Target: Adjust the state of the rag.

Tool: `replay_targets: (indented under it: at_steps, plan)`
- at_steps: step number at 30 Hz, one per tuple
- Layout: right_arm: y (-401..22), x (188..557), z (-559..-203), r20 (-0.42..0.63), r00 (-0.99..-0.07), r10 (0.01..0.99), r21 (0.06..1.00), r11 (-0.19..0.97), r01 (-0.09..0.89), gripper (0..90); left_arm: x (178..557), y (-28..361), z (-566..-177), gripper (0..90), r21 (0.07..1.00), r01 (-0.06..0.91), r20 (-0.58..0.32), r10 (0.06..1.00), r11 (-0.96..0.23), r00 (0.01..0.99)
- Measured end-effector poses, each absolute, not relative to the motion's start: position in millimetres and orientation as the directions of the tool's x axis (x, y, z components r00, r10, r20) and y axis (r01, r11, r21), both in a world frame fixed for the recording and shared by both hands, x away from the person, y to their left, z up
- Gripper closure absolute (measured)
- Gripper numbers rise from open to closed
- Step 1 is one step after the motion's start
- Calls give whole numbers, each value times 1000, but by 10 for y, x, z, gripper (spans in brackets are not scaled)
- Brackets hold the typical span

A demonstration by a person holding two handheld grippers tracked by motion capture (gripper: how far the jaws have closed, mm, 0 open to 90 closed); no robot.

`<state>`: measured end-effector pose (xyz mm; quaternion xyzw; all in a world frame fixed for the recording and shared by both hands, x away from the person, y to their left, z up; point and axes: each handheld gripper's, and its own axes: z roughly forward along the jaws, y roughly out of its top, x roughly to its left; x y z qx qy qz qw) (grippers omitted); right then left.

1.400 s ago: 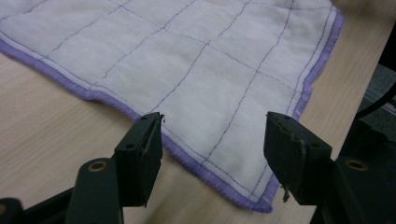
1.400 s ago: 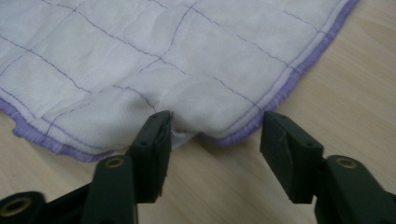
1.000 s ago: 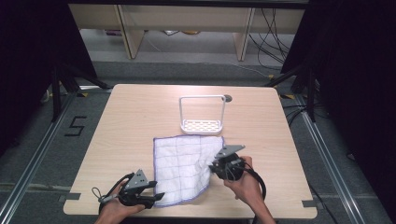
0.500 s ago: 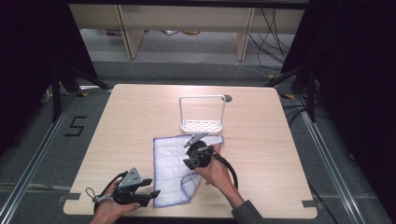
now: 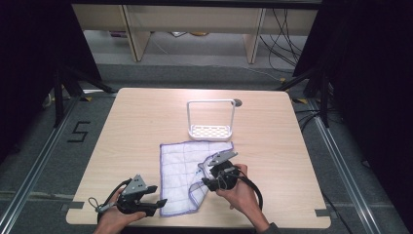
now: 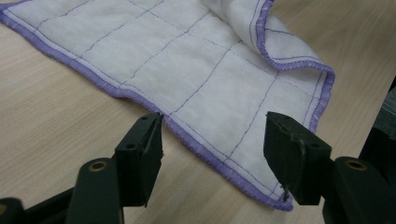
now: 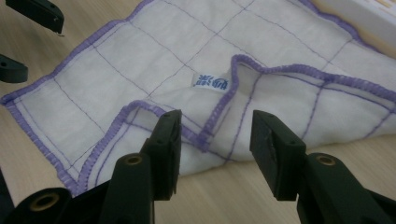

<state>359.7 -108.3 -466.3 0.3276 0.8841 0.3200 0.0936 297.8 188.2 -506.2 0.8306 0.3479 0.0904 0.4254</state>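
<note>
A white cloth (image 5: 178,165) with purple hem and grid stitching lies flat at the table's front middle. Its right side is folded over onto itself, with a small label (image 7: 210,81) showing by the fold. My right gripper (image 5: 205,181) hovers at the folded edge (image 7: 261,65). Its jaws have just been opening and stand open, and the cloth lies below them untouched. My left gripper (image 5: 159,204) is low at the cloth's front left corner (image 6: 261,196). Its jaws have also just been opening; the hem runs between the fingers (image 6: 144,144), and the pads are not pressing it.
A white wire-framed rack (image 5: 211,130) with a perforated base stands just behind the cloth. A small dark round inset (image 5: 237,102) sits behind the rack. The table's front edge (image 5: 195,225) runs close under both hands. The left gripper's jaw tips appear at the right gripper view's top left.
The right gripper carried the cloth's right side leftward over the rest, let it go and drew back a little. The left gripper stayed put and its jaws widened.
</note>
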Motion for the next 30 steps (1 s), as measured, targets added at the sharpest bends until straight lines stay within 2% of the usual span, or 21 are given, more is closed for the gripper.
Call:
replay_targets:
  at_steps: [2, 4, 5, 6, 12, 15, 16, 17, 21, 22, 23, 24, 30]
  plan:
    - [-1029, 3628, -4718, 38, -775, 631, 619, 594, 513, 597, 2989, 1881, -5065, 360, 767, 499, -136, 658, -403, 741]
    - [-976, 3663, -4775, 42, -775, 631, 603, 603, 523, 740, 2980, 1862, -5071, 356, 777, 505, -156, 664, -375, 732]
    - [-976, 3663, -4775, 42, -775, 631, 603, 603, 523, 740, 2980, 1862, -5071, 354, 777, 505, -156, 664, -375, 732]
    - [-955, 3680, -4811, 3, -799, 602, 612, 631, 478, 883, 2983, 1864, -5071, 352, 779, 504, -156, 663, -373, 732]
    - [-1221, 3443, -4537, -53, -812, 581, 650, 638, 414, 894, 3033, 1954, -5045, 337, 784, 510, -151, 688, -354, 710]
    - [-1452, 3243, -4447, -41, -801, 598, 666, 613, 424, 894, 3072, 1970, -5039, 331, 792, 514, -156, 704, -329, 692]
    - [-1522, 3166, -4454, -46, -790, 612, 673, 603, 428, 894, 3099, 1993, -5024, 330, 786, 508, -135, 704, -353, 697]
    - [-1605, 3091, -4450, -34, -796, 604, 660, 612, 436, 894, 3127, 1982, -5025, 330, 798, 510, -148, 715, -323, 684]
    - [-1807, 2860, -4531, -11, -764, 645, 649, 586, 485, 894, 3245, 2004, -4979, 326, 800, 504, -130, 725, -326, 677]
    - [-1895, 2780, -4601, -6, -754, 656, 643, 580, 500, 894, 3339, 1995, -4953, 317, 801, 520, -161, 730, -297, 665]
    - [-1895, 2780, -4601, -6, -754, 656, 643, 580, 500, 894, 3339, 1995, -4953, 318, 801, 520, -161, 730, -297, 665]
    - [-1985, 2722, -4661, 19, -728, 686, 612, 568, 551, 895, 3446, 1985, -4935, 318, 798, 524, -154, 741, -297, 654]
    - [-2094, 2644, -4778, 39, -708, 705, 590, 556, 586, 895, 3736, 1958, -4927, 318, 796, 541, -161, 767, -271, 621]
